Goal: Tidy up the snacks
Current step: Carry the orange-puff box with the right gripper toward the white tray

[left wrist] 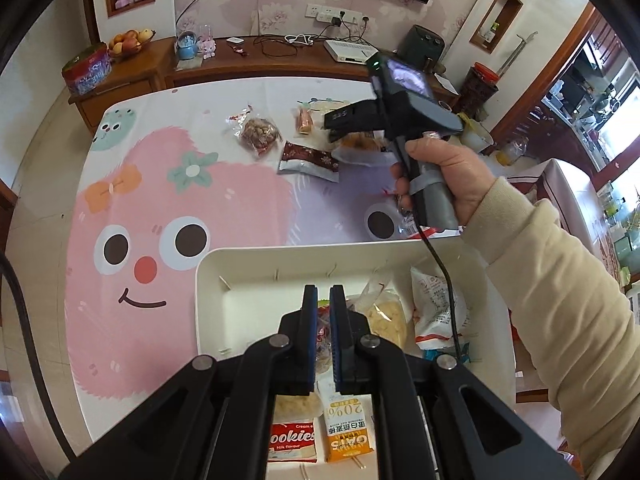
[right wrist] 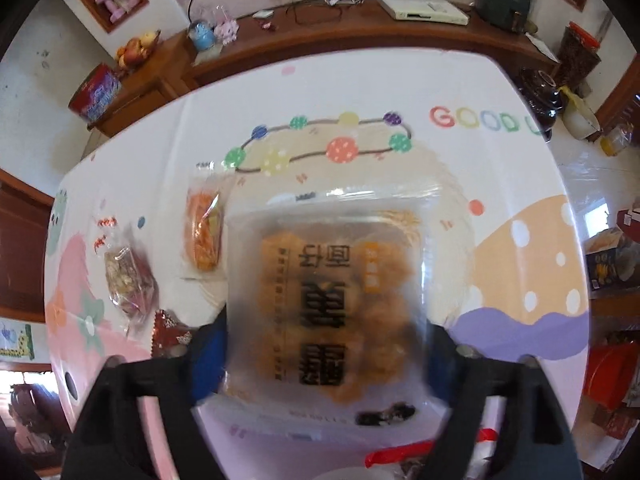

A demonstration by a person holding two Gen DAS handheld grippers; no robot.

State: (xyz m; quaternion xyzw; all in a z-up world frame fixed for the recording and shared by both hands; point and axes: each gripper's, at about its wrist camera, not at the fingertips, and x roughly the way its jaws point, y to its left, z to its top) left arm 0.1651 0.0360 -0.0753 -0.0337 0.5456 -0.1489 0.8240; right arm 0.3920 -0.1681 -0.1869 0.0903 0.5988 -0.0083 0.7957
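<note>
Packet of meat-floss pastry [right wrist: 332,304] looks light, crinkly and crushable, so the right hand-held gripper [right wrist: 320,360], spread around its sides, should pinch gently; the left hand-held gripper [left wrist: 323,340] is closed, pinching a snack wrapper [left wrist: 323,344].

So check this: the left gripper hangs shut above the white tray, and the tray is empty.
Not empty: the left wrist view shows the white tray holding several snack packets, among them cookies and oats. The left gripper does hang shut above it.
</note>
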